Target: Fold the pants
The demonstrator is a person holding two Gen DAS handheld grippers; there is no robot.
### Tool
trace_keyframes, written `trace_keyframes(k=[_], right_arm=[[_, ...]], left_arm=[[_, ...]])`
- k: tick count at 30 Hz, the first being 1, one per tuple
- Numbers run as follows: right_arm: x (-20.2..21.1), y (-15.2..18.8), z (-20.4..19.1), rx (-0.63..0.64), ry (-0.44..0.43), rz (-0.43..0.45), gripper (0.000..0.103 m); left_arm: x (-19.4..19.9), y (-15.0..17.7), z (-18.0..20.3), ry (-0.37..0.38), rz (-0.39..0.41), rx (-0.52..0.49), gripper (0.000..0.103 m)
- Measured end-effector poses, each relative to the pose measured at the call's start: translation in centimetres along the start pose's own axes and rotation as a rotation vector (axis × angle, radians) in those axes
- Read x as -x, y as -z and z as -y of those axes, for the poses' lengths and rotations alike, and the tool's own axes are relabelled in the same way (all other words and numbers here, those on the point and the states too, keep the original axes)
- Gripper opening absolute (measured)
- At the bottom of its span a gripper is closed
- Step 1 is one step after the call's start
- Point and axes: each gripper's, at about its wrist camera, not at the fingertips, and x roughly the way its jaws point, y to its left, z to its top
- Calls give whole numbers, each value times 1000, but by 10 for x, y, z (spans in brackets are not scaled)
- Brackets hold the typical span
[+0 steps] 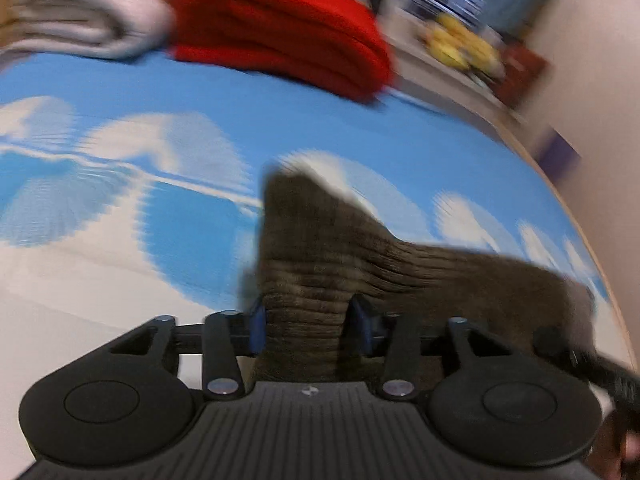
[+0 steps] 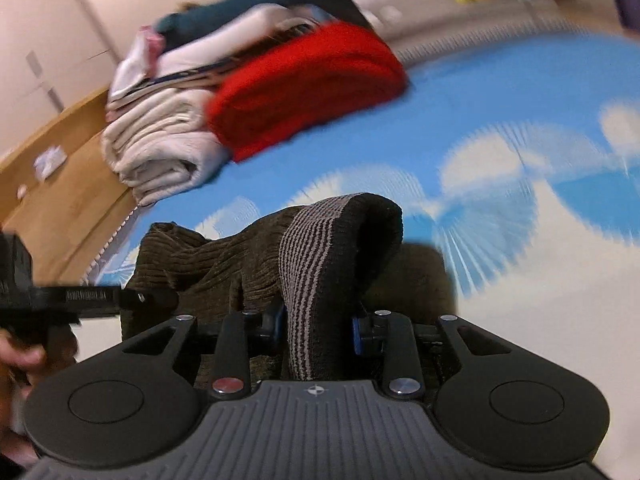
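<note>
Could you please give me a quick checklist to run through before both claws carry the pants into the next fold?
1. Left claw shut on the pants: ok.
2. Right claw shut on the striped waistband: ok.
3. Pants lifted off the sheet at both grips: ok.
4. Fabric between the claws flat: not ok, it is bunched.
5. Red stack apart from the pants: ok.
6. Legs aligned: cannot tell, blurred and partly hidden.
</note>
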Motion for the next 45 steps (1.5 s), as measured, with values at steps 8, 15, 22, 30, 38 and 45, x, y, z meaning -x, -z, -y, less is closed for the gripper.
trace_keyframes(k=[8,15,22,30,38,45], right_arm=[[-34,-3,-16,176,408,-36,52],[-57,14,-2,115,258,-313,56],[-39,17,9,-11,277,-269,57],[10,15,-2,19,378,-202,60],[121,13,-57,188,295,108,95],[148,59,-76,149,300,183,98]], left_arm=[[4,12,13,59,-106,-189,49],[-28,76,41,-65,-349,-489,51],[-4,80,43,-23,-337,-426,55],[30,90,58,-146,-225,-460,59],[137,100,74,-157,133,-336,86],[154,161,71,-202,144,-222,86]])
